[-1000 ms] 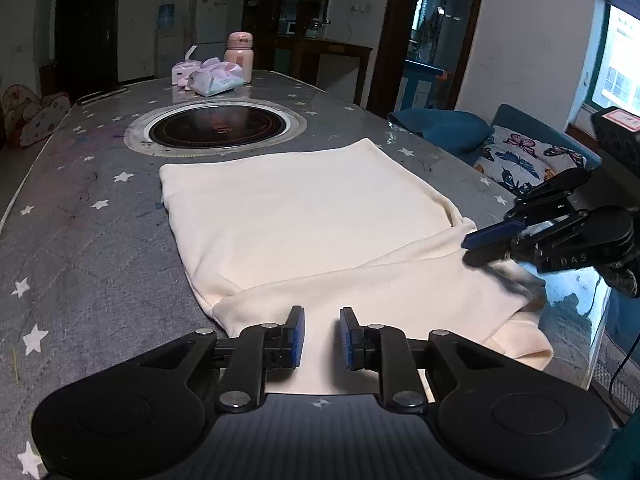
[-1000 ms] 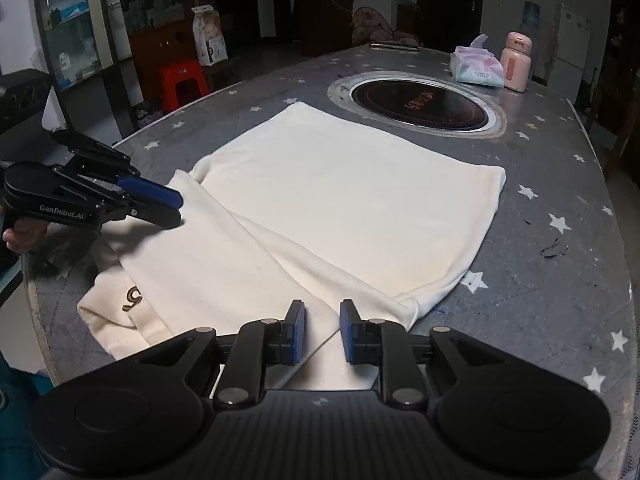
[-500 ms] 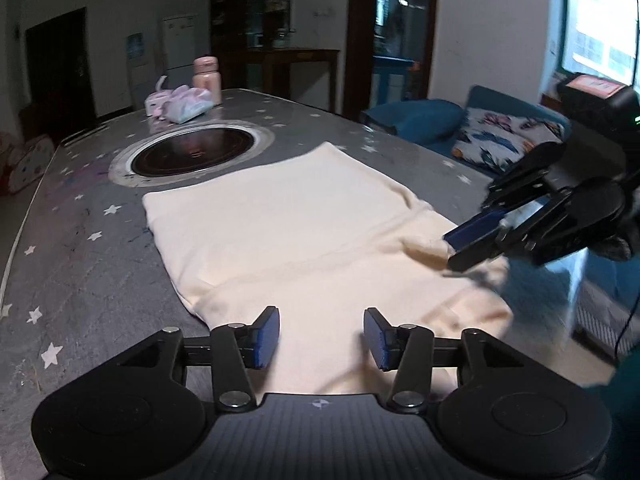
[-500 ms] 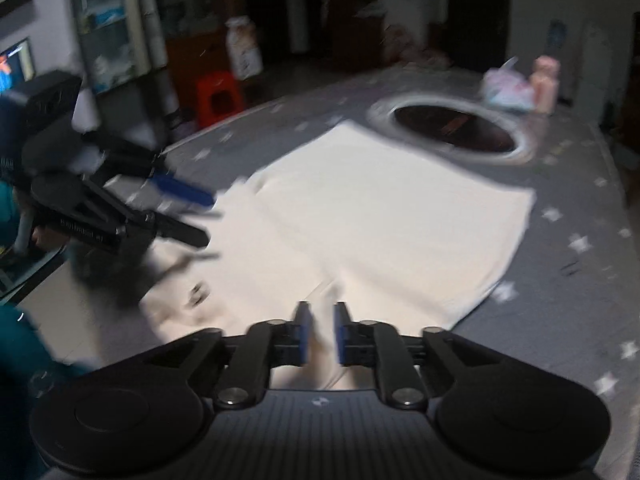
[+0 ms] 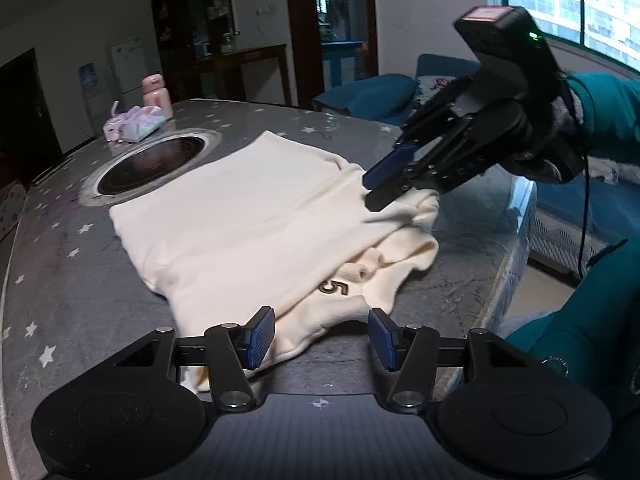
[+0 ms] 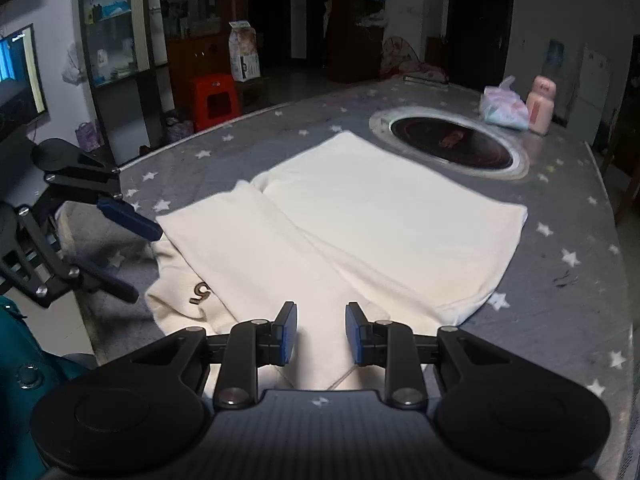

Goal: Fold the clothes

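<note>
— Lying where, the cream garment (image 6: 360, 216)?
— Flat on the starry table (image 6: 568, 280), near the round burner (image 6: 452, 144).
— And the grippers?
— Left gripper (image 5: 322, 334) spread wide; right gripper (image 6: 321, 332) parted narrower. Both empty, at the near hem.

Your garment (image 6: 360, 216): cream, dark "5" mark (image 6: 199, 293). Surface (image 6: 576, 320): grey, white star pattern. Your grippers (image 5: 322, 340): black, blue pads (image 5: 260, 338). Bottle (image 6: 541, 104): pink. Your sleeve (image 5: 608, 108): teal.
</note>
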A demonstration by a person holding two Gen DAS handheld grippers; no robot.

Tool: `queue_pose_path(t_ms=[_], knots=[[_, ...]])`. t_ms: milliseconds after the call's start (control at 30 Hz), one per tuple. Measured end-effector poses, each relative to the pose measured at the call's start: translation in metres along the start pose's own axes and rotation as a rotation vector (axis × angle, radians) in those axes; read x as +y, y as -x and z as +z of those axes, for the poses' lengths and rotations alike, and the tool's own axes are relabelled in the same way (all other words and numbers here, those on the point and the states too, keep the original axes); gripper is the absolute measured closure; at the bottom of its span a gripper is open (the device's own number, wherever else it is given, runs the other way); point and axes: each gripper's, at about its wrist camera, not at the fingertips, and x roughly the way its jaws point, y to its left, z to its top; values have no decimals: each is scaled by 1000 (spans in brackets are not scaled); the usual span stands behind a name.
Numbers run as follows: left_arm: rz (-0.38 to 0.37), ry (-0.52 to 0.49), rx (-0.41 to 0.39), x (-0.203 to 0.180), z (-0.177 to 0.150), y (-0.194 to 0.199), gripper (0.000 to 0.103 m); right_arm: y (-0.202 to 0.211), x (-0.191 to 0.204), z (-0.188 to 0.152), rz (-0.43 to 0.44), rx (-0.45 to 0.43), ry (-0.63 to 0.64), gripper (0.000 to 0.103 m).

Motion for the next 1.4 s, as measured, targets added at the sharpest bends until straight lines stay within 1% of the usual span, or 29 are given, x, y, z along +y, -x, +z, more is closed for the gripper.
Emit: queue_pose_path(t_ms=[167, 200, 233, 300, 333, 367, 400, 467, 500, 533, 567, 600, 667, 767, 833, 867, 900, 933, 1000, 1067, 1133, 1167, 1333, 1400], knots=[[26, -102, -14, -12, -4, -9, 50, 7, 1, -6, 4, 33, 31, 76], [33, -110, -10, -13, -5, -13, 57, 10, 2, -7, 1, 37, 38, 75], [36, -115, -9, -14, -6, -16, 68, 12, 2, -8, -3, 41, 45, 73], [45, -129, -24, -17, -6, -18, 76, 17, 4, -11, -20, 55, 67, 70], [52, -142, -39, -18, -5, -18, 83, 19, 5, -12, -26, 62, 80, 69], [59, -152, -52, -18, -5, -17, 88, 21, 5, -14, -31, 69, 93, 66], [63, -147, -61, -16, -3, -16, 91, 21, 8, -15, -30, 68, 111, 65], [58, -86, -69, -4, 4, -16, 92, 19, 15, -17, -22, 62, 149, 64], [55, -52, -72, 2, 8, -16, 93, 19, 19, -18, -19, 58, 169, 62], [51, -21, -72, 9, 11, -19, 93, 18, 22, -20, -15, 55, 188, 58], [48, 8, -70, 15, 13, -22, 93, 17, 25, -21, -11, 51, 207, 49], [44, 36, -68, 21, 16, -25, 93, 16, 29, -22, -8, 48, 226, 46], [34, 87, -62, 32, 21, -31, 93, 15, 36, -24, -1, 41, 264, 46], [18, 124, -51, 40, 25, -38, 93, 13, 46, -27, 10, 31, 321, 46], [13, 130, -45, 43, 26, -38, 92, 7, 50, -27, 10, 26, 338, 52], [10, 132, -42, 44, 26, -38, 90, 3, 47, -25, 13, 29, 313, 60], [12, 130, -39, 44, 26, -37, 87, 0, 44, -22, 18, 33, 283, 72], [17, 123, -39, 43, 24, -34, 83, -3, 40, -19, 23, 37, 252, 77], [27, 107, -38, 41, 19, -27, 82, -10, 33, -14, 34, 46, 192, 87], [38, 88, -33, 37, 12, -21, 78, -9, 21, -6, 65, 47, 113, 89], [66, 65, -31, 33, 7, -18, 61, -8, 13, -1, 82, 45, 67, 89], [81, 53, -30, 31, 4, -16, 59, -7, 9, 1, 88, 45, 52, 89], [158, -12, -24, 23, -8, -10, 58, -6, 1, 7, 95, 49, 21, 89], [171, -46, -14, 21, -11, -13, 58, -7, -1, 9, 95, 48, 12, 89]])
